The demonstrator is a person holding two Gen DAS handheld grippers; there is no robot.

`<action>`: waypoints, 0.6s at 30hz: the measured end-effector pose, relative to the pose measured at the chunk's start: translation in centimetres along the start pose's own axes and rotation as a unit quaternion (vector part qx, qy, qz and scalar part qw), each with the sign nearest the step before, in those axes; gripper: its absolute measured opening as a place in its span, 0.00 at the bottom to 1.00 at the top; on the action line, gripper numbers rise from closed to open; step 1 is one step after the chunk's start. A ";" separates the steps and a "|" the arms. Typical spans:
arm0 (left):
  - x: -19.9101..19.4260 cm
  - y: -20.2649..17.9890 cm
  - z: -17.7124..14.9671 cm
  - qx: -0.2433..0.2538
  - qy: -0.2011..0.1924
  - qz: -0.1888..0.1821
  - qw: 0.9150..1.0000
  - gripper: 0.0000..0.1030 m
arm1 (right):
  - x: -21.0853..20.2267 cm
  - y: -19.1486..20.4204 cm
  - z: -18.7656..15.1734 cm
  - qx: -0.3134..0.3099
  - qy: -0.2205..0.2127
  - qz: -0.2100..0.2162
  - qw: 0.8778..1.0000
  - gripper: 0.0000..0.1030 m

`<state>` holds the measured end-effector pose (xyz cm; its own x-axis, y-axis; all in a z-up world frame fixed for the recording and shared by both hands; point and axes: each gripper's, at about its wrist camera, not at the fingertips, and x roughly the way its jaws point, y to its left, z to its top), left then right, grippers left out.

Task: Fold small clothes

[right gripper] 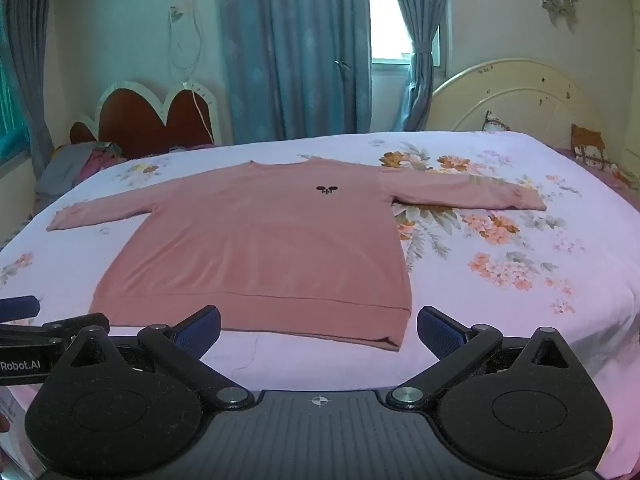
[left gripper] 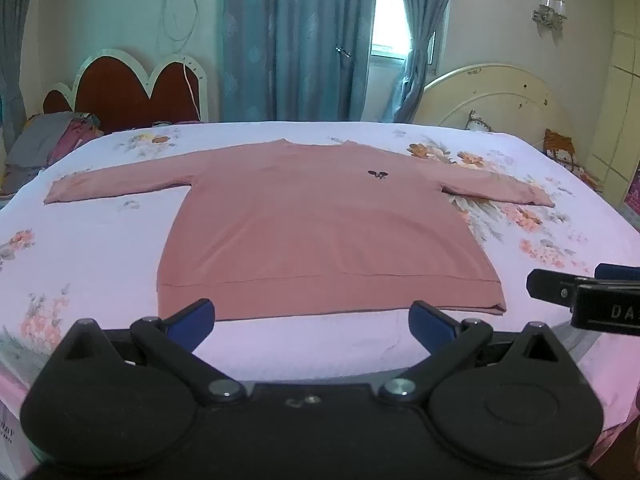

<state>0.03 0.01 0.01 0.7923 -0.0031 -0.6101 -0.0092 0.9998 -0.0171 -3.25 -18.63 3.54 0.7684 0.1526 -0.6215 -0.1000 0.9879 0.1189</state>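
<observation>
Both grippers, left gripper [left gripper: 312,318] and right gripper [right gripper: 318,326], hang wide-jawed and empty; pinching the floral bedsheet [left gripper: 100,248] beneath the pink sweatshirt's [left gripper: 316,224] hem could drag it.

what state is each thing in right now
pink shirt: spread flat on the bed, unfolded, sleeves out to both sides
left gripper: open, empty, near the shirt's hem
right gripper: open, empty, near the hem
curtains: parted at the window
bed sheet: smooth under the shirt
</observation>
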 end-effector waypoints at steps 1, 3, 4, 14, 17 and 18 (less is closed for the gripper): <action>0.0 0.0 0.0 -0.002 0.000 -0.001 1.000 1.00 | 0.0 0.0 0.0 0.000 0.001 0.001 1.000 1.00; -0.2 -0.2 -0.2 -0.002 -0.007 0.004 1.000 1.00 | -0.1 -0.1 0.1 -0.003 0.000 0.002 1.000 1.00; 0.0 -0.2 -0.1 -0.004 -0.001 0.003 1.000 1.00 | -0.1 -0.1 0.2 -0.004 0.000 0.002 1.000 1.00; -0.2 0.0 0.1 -0.008 0.007 -0.002 1.000 1.00 | 0.2 0.1 -0.1 -0.007 0.003 0.004 1.000 1.00; -0.2 0.1 0.1 -0.008 0.010 -0.003 1.000 1.00 | 0.1 0.2 -0.2 -0.007 0.002 0.004 1.000 1.00; -0.1 0.2 0.2 -0.008 0.010 -0.002 1.000 1.00 | 0.1 0.2 -0.2 -0.007 0.002 0.004 1.000 1.00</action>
<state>0.03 0.17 0.22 0.7798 -0.0086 -0.6260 -0.0146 0.9994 -0.0319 -3.30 -18.44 3.37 0.7654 0.1600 -0.6233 -0.1143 0.9870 0.1131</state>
